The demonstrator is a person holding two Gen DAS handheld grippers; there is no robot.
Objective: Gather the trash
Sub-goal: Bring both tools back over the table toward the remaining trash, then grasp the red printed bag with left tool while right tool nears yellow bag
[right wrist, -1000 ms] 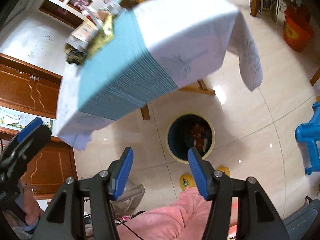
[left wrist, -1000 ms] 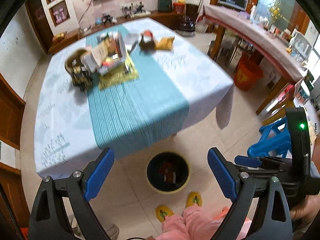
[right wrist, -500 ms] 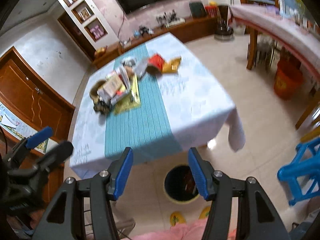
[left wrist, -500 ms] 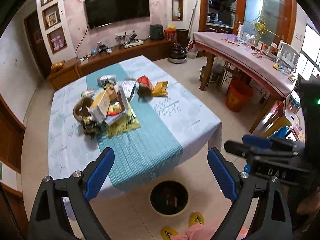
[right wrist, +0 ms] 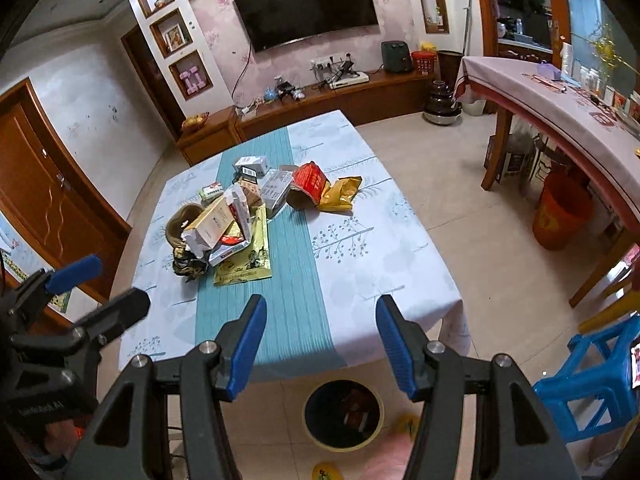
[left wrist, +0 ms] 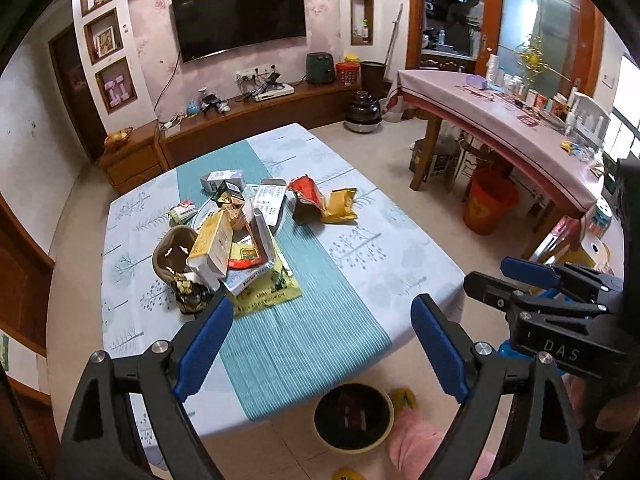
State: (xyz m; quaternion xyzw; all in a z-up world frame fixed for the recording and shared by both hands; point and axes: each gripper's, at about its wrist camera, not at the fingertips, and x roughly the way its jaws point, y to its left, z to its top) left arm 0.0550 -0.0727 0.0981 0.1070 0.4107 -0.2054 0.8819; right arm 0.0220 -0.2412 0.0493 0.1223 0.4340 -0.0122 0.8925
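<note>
A heap of trash (left wrist: 224, 240) (right wrist: 224, 232), boxes, wrappers and a brown bowl, lies on the far part of the table (left wrist: 360, 248) (right wrist: 360, 264), over a teal runner. A red packet (left wrist: 306, 194) (right wrist: 310, 180) and a yellow packet (left wrist: 340, 206) (right wrist: 340, 194) lie to its right. A round bin (left wrist: 352, 420) (right wrist: 344, 414) with some trash inside stands on the floor at the table's near edge. My left gripper (left wrist: 318, 344) hangs open and empty above the near edge. My right gripper (right wrist: 318, 344) is open and empty too, beside the left one.
A blue plastic stool (right wrist: 588, 376) stands at the right. An orange bucket (left wrist: 488, 206) (right wrist: 560, 216) sits under a long side table (left wrist: 500, 120). A TV cabinet (left wrist: 248, 116) runs along the back wall. The person's pink trouser leg (left wrist: 416, 444) shows by the bin.
Both grippers have risen and tilted up: the view went from the bin and floor to the whole table and the room. Both stayed open and empty.
</note>
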